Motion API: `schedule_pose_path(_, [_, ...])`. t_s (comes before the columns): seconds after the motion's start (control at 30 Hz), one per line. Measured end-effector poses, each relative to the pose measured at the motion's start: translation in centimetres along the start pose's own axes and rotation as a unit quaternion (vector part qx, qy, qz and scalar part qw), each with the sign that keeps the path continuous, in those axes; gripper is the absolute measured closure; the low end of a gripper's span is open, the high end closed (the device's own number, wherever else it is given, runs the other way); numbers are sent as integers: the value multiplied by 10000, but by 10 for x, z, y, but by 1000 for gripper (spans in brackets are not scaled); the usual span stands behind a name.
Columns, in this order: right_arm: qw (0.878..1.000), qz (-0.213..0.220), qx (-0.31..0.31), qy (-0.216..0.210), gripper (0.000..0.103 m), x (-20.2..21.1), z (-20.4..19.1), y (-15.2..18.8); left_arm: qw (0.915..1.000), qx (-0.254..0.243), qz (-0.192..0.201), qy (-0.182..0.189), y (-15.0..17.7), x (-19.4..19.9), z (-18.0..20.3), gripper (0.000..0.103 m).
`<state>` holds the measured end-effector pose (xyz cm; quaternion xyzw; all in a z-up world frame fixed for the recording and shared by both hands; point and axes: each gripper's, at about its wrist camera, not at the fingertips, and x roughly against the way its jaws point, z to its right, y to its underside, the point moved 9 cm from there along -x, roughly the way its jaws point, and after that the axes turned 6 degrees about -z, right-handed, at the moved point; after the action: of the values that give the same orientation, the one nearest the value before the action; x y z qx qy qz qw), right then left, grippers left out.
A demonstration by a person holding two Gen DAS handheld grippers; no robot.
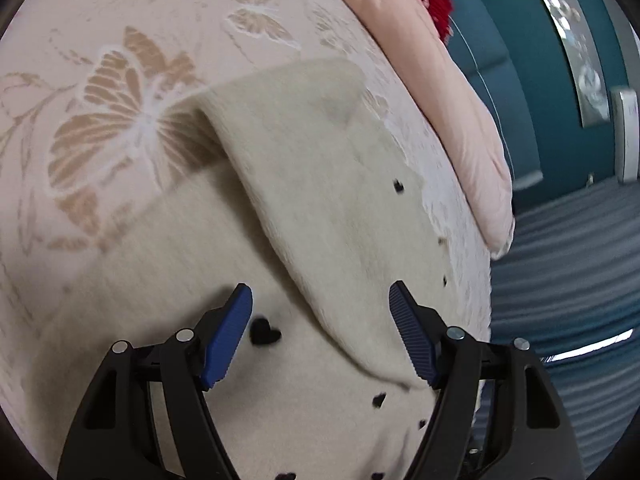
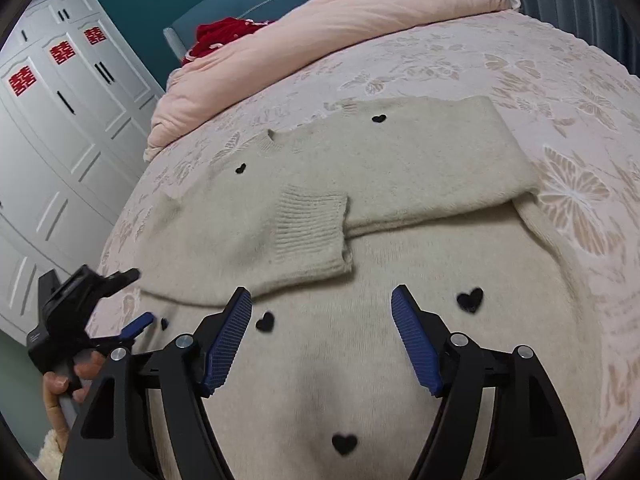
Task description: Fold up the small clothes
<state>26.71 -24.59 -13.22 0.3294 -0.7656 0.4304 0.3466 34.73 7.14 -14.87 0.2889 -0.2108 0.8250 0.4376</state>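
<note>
A cream knit sweater (image 2: 400,168) with small black hearts lies flat on the bed. One sleeve is folded across its body, its ribbed cuff (image 2: 312,224) near the middle. My right gripper (image 2: 322,304) is open and empty, just above the sweater's lower body. My left gripper (image 1: 320,300) is open and empty over the sweater (image 1: 304,184), its fingers astride the folded sleeve's edge. The left gripper also shows in the right wrist view (image 2: 140,300), at the sweater's left edge.
The bed has a pink butterfly-patterned cover (image 2: 560,92). A folded pink quilt (image 2: 320,28) and a red cloth (image 2: 224,36) lie at the head. White wardrobe (image 2: 60,120) stands left of the bed. The bed's edge drops to a grey floor (image 1: 560,260).
</note>
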Motion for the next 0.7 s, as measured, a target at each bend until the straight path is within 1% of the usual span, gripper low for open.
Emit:
schedule_pose_path(0.07, [9990, -212, -365, 111, 31, -27, 7, -7, 9989, 447, 103, 134, -25, 11, -10, 34])
schedule_pose_path(0.1, [9976, -360, -568, 159, 31, -38, 10, -6, 9981, 557, 162, 189, -33, 17, -15, 34])
schedule_pose_path(0.13, [9962, -477, -723, 70, 33, -49, 9, -4, 9978, 586, 221, 226, -37, 23, -19, 34])
schedule_pose_path(0.17, [9953, -492, -827, -130, 36, -56, 4, -2, 9978, 549, 270, 238, -40, 27, -19, 34])
schedule_pose_path(0.2, [9948, -468, -849, -314, 44, -60, -4, 0, 9981, 484, 297, 235, -41, 32, -20, 34])
schedule_pose_path(0.23, [9948, -491, -800, -400, 48, -65, -12, 1, 9983, 432, 301, 233, -40, 35, -21, 34])
schedule_pose_path(0.27, [9951, -529, -733, -403, 58, -70, -20, 3, 9986, 398, 274, 236, -38, 35, -21, 34])
schedule_pose_path(0.3, [9952, -570, -692, -402, 76, -74, -27, 3, 9986, 418, 211, 264, -35, 34, -22, 34])
schedule_pose_path(0.37, [9950, -616, -655, -431, 93, -81, -38, -1, 9970, 610, 46, 481, -30, 22, -16, 34])
schedule_pose_path(0.47, [9957, -421, -563, -599, 95, -70, -55, -23, 9935, 944, -159, 619, -22, 5, -11, 32])
schedule_pose_path(0.5, [9959, -336, -484, -686, 96, -63, -63, -33, 9931, 964, -179, 646, -23, 1, -6, 28])
schedule_pose_path(0.57, [9953, -135, -298, -913, 96, -42, -82, -59, 9931, 928, -114, 704, -26, -7, 6, 25])
schedule_pose_path(0.63, [9924, 216, 37, -1209, 96, -6, -108, -92, 9920, 983, -39, 787, -36, -15, 16, 25])
schedule_pose_path(0.67, [9898, 455, 240, -1332, 96, 15, -120, -108, 9906, 1039, 50, 890, -44, -19, 20, 28])
schedule_pose_path(0.7, [9858, 729, 438, -1447, 96, 38, -131, -124, 9887, 1093, 199, 1002, -53, -21, 22, 41])
